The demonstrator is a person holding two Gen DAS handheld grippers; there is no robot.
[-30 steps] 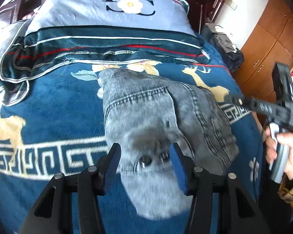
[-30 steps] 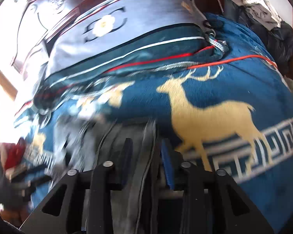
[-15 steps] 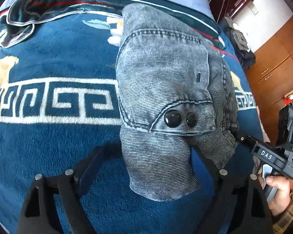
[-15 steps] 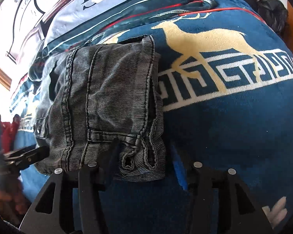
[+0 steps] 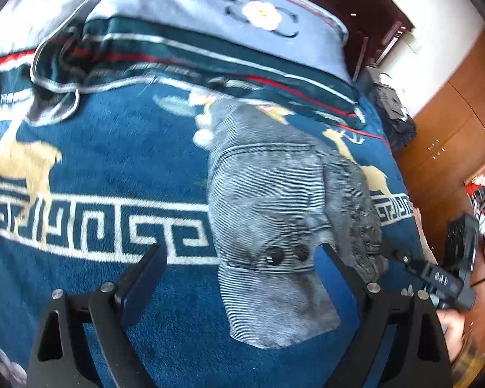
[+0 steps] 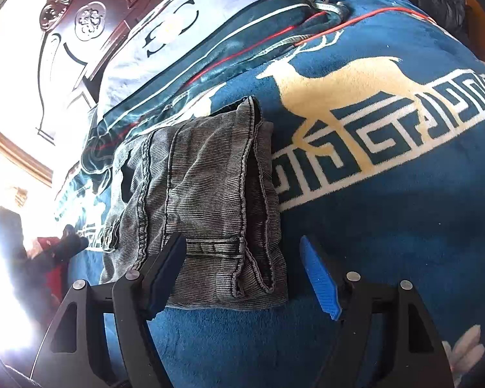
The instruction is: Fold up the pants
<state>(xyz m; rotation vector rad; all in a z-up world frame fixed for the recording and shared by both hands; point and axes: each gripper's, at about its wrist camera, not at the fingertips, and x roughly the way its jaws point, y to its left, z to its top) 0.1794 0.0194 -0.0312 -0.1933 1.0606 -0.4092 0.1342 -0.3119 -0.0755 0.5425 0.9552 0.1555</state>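
The pants (image 5: 274, 213) lie folded into a compact bundle on the bed (image 5: 113, 148), just ahead of the left hand-held gripper (image 5: 239, 258) and the right hand-held gripper (image 6: 242, 274), both spread wide and empty. Back away level, without snagging the near edge.

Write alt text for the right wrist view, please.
Folded grey pants lie on a blue blanket with a gold deer. The right gripper is just before their near edge, jaws open and empty.
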